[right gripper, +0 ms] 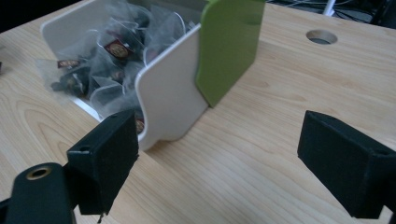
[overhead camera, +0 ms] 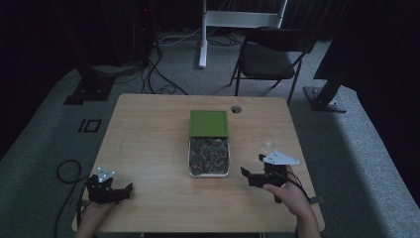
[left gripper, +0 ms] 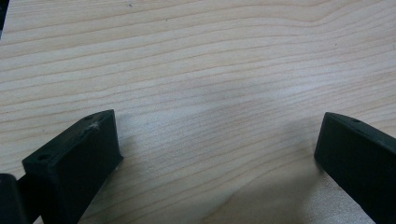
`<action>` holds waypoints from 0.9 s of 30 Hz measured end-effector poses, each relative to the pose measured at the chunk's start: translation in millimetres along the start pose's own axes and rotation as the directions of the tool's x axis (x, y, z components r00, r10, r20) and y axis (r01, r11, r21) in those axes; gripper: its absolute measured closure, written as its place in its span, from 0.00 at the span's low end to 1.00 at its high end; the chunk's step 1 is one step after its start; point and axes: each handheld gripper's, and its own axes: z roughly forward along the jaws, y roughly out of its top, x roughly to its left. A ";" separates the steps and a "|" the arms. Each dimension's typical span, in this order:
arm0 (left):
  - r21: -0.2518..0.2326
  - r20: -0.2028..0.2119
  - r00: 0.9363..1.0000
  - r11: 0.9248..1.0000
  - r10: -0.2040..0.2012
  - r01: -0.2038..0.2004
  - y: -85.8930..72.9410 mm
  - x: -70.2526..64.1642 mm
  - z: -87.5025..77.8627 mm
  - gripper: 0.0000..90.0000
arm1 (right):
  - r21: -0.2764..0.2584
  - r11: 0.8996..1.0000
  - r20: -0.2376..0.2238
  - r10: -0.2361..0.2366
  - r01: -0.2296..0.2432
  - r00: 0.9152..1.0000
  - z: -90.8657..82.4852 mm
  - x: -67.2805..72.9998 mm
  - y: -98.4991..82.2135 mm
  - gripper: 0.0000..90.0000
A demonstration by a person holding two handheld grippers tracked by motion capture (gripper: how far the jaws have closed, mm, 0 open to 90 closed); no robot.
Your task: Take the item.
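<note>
Many tea bags fill white box at table centre, labels too small to read; green lid slid back. Right gripper near box, jaws wide apart, empty. Left gripper at near-left corner, also spread, empty. Room dim: folding chair, floor cables hardly visible.

The table is pale wood, matt and finely grained. On it, a smooth white plastic box (green lid, satin) holds translucent mesh teabags.
</note>
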 end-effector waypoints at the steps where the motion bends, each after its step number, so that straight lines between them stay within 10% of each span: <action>1: 0.000 0.000 1.000 1.000 0.000 0.000 0.0 0.0 0.0 0.01 | -0.001 1.000 -0.003 -0.001 0.001 1.000 0.8 1.0 1.3 0.14; 27: 0.000 0.000 1.000 1.000 0.000 0.000 0.0 0.0 0.0 0.01 | -0.033 0.998 -0.084 -0.064 0.062 0.994 28.0 28.5 40.8 0.14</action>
